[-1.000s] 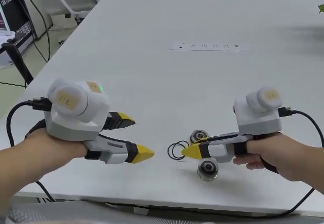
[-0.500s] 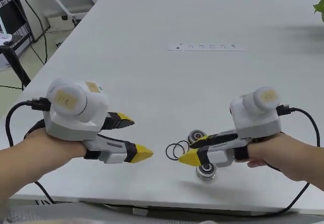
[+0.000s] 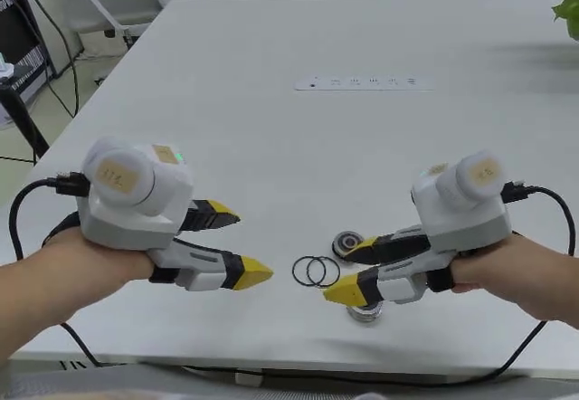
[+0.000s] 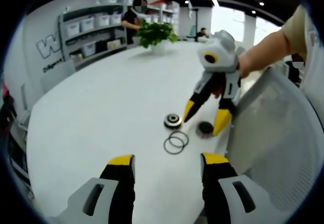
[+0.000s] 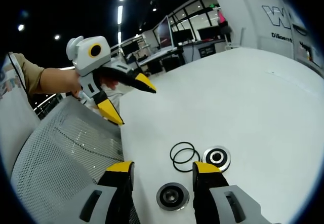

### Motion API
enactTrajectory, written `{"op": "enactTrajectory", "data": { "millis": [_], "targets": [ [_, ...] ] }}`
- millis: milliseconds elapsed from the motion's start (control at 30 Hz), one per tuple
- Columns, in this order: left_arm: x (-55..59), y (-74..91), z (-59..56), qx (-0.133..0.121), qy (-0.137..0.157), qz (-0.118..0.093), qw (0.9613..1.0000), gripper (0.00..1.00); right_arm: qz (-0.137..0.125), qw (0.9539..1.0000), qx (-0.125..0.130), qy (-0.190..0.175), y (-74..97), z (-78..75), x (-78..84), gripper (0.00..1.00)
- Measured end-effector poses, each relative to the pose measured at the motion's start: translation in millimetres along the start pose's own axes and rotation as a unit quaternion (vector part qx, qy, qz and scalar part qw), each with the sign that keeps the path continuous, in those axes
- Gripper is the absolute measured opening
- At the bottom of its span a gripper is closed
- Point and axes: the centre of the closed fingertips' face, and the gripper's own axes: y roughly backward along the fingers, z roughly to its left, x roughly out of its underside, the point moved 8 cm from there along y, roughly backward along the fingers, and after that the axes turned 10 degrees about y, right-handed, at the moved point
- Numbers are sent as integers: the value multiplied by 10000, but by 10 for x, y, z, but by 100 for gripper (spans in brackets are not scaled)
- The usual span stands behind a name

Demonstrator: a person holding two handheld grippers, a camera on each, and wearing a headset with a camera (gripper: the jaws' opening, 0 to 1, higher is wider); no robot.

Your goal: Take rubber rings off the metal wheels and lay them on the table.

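**Two rings down, right gripper poised over the near wheel**

We see two rubber rings lying flat and overlapping on the white table, between our two grippers; just right of them and a little farther sits one metal wheel; a second wheel lies nearer, close to the table's near edge. The right gripper hangs over that near wheel with its jaws spread wide and nothing in them; in the right gripper view the wheel sits between the two yellow tips, apart from both. The left gripper hovers to the left of the rings, its jaws also parted wide and empty. We cannot tell whether either wheel carries a ring; the near one shows a dark outer band that may be rubber.

We judge the coming grab to be the risky part; the wheel looks smooth and round, so jaws closing off-centre could squirt it out, and it lies close enough to the near edge to roll off; a low sweep of the right tips could also drag the laid rings; with nothing bracing the wheel, a pull at its rim may merely spin or slide it.
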Motion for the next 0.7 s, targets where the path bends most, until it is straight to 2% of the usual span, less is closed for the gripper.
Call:
{"op": "enactTrajectory", "data": {
  "millis": [400,700],
  "targets": [
    [-85,-131,-11,100,-6,1,9999,53,-65,9996,272,67,164,-116,16,47],
    [-146,-255,4,157,26,-3,9999,52,24,9986,447,272,211,-211,107,50]
  ]
}}
